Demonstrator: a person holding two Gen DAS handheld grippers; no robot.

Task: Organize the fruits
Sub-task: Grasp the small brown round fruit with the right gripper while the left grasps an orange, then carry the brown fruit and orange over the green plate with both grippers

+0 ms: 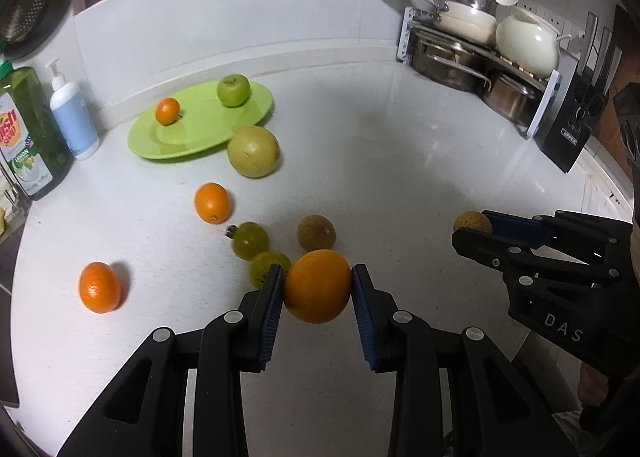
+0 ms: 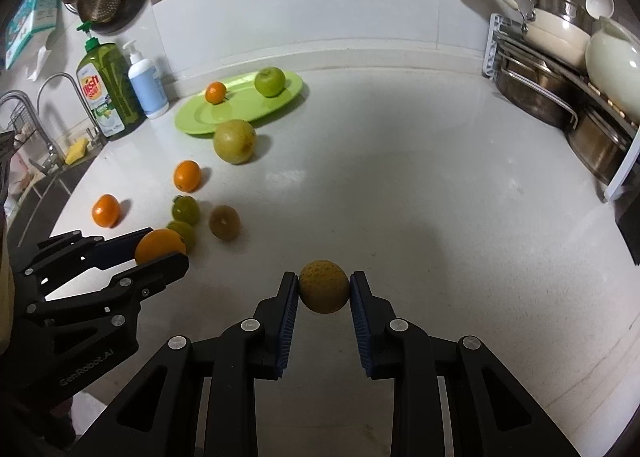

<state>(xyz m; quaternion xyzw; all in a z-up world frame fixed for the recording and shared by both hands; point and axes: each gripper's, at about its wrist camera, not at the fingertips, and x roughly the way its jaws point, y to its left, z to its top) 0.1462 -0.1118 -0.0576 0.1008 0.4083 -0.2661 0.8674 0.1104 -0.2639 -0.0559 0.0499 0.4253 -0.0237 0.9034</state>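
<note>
Left wrist view: blue-padded fingers (image 1: 276, 289) of the left gripper (image 1: 318, 289) clamp a large orange (image 1: 318, 286) above the counter (image 1: 400, 161). "DAS" marks the right gripper (image 1: 472, 228), angled downward, which grips a brownish fruit (image 1: 470, 220).

Right wrist view: right gripper (image 2: 324, 289) fingers (image 2: 291, 297) pinch the brownish fruit (image 2: 324, 286). "GenRobot.AI" marks the left gripper (image 2: 160, 247). A "dish soap" bottle (image 2: 106, 87) stands beside the green plate (image 2: 240, 109), which carries a green apple (image 2: 270, 82) and a small orange (image 2: 215, 92).

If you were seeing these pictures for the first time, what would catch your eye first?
Each gripper is shut on a fruit above the white counter: the left gripper on an orange, the right gripper on a dull yellow-brown fruit. Behind them, a green plate by the back wall holds a green apple and a small orange.
</note>
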